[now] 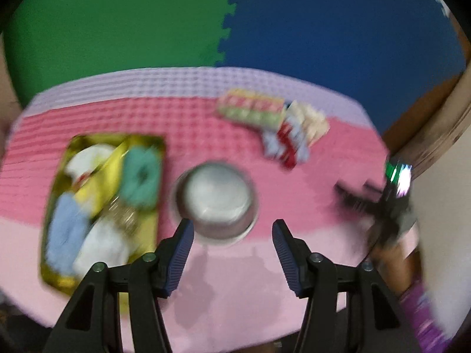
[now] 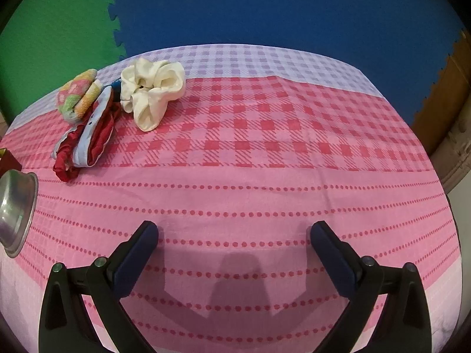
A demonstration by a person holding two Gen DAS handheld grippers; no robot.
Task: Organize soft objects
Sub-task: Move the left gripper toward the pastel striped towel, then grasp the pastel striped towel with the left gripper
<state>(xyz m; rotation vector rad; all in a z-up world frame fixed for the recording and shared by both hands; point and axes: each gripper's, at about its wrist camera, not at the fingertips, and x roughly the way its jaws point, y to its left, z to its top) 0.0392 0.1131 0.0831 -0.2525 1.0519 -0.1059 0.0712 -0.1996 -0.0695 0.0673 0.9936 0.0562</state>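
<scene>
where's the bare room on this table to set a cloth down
Free: the wide stretch of tablecloth right of the cream cloth and ahead of the open right gripper. Crowded: the gold tray is full, the steel bowl sits beside it, with folded cloths behind.

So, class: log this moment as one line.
left tongs: open, empty | right tongs: open, empty | tray: holds cloths | three cloths on table
</scene>
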